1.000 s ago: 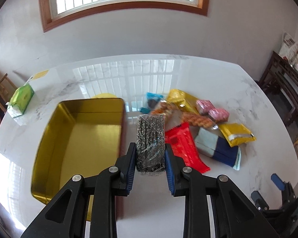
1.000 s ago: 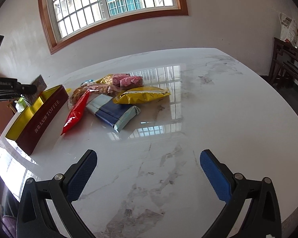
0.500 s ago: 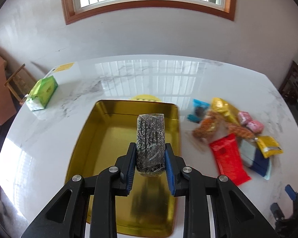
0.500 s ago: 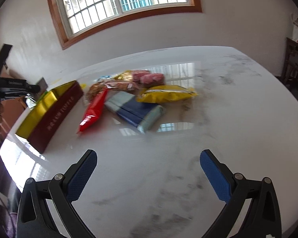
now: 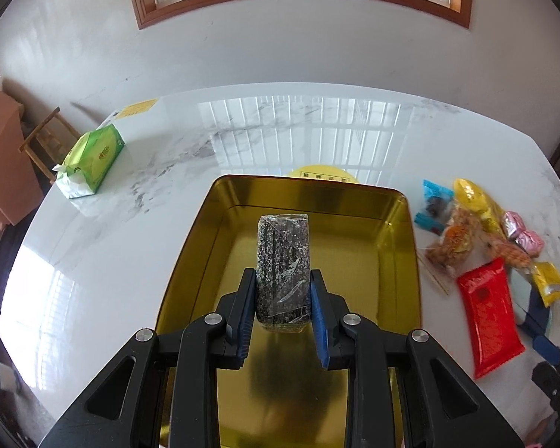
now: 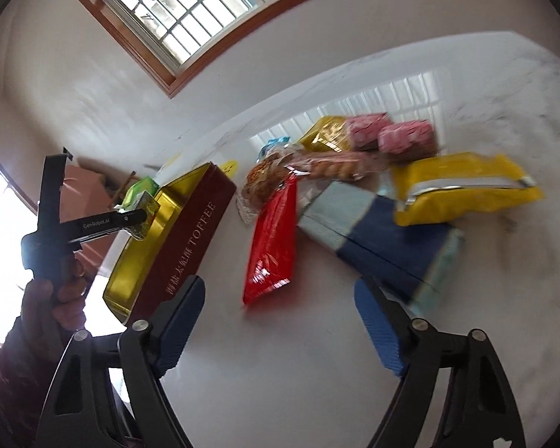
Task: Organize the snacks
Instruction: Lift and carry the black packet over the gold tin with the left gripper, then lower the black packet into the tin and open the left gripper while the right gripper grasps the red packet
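Observation:
My left gripper (image 5: 282, 276) is shut on a dark speckled snack bar (image 5: 283, 250) in clear wrap and holds it above the inside of the gold tin (image 5: 354, 261). In the right wrist view the tin (image 6: 190, 239) shows its dark red side, and a hand holds the left gripper (image 6: 138, 216) over it. My right gripper (image 6: 280, 293) is closing just short of the snack pile. The near end of the red packet (image 6: 272, 239) lies just ahead of its fingertips, and no pad touches it. A blue packet (image 6: 377, 239) lies to the right.
A yellow packet (image 6: 463, 186), pink packets (image 6: 407, 138) and a bag of biscuits (image 6: 332, 166) lie behind the red one. A green tissue pack (image 5: 93, 156) sits at the table's far left, with a wooden stool (image 5: 44, 142) beyond the edge.
The left gripper carried the bar from beside the tin to over its inside and a little lower. The right gripper swung in towards the snack pile, tilted, and its jaws narrowed.

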Action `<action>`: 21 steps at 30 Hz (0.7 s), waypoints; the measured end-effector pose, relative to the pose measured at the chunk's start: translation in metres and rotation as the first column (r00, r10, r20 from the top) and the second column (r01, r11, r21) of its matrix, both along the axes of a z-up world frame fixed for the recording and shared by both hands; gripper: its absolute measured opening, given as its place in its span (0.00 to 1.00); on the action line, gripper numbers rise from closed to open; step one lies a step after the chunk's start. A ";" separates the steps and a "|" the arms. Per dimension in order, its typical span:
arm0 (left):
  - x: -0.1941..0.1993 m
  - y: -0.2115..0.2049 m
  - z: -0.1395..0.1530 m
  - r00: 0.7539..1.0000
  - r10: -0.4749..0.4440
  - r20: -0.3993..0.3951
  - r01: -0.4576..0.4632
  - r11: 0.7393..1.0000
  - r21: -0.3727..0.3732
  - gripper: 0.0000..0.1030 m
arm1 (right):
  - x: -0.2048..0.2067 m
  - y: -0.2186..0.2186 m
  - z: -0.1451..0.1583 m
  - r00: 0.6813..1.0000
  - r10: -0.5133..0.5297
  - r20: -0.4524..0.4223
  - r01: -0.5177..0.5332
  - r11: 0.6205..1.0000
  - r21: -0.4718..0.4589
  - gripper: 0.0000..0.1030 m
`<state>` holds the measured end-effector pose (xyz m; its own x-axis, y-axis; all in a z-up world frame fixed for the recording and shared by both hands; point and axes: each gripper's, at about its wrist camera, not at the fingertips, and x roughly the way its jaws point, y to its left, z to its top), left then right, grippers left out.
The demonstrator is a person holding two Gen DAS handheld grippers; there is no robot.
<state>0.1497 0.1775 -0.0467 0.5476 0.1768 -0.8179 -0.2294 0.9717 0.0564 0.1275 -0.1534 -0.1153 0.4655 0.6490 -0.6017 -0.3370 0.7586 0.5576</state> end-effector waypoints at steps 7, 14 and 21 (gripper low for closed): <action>0.007 0.008 -0.004 1.000 0.000 -0.006 0.000 1.000 0.005 0.27 | 0.026 0.021 -0.013 0.995 0.036 -0.097 -0.028 0.996 0.088 0.69; 0.013 0.014 -0.011 1.000 -0.005 -0.018 0.005 1.000 -0.001 0.27 | 0.050 0.042 -0.014 0.989 0.049 -0.136 -0.041 0.997 0.062 0.68; 0.017 0.016 -0.018 1.000 -0.010 -0.028 0.009 1.000 -0.006 0.27 | 0.059 0.064 -0.005 0.990 0.069 -0.122 -0.079 0.994 -0.079 0.46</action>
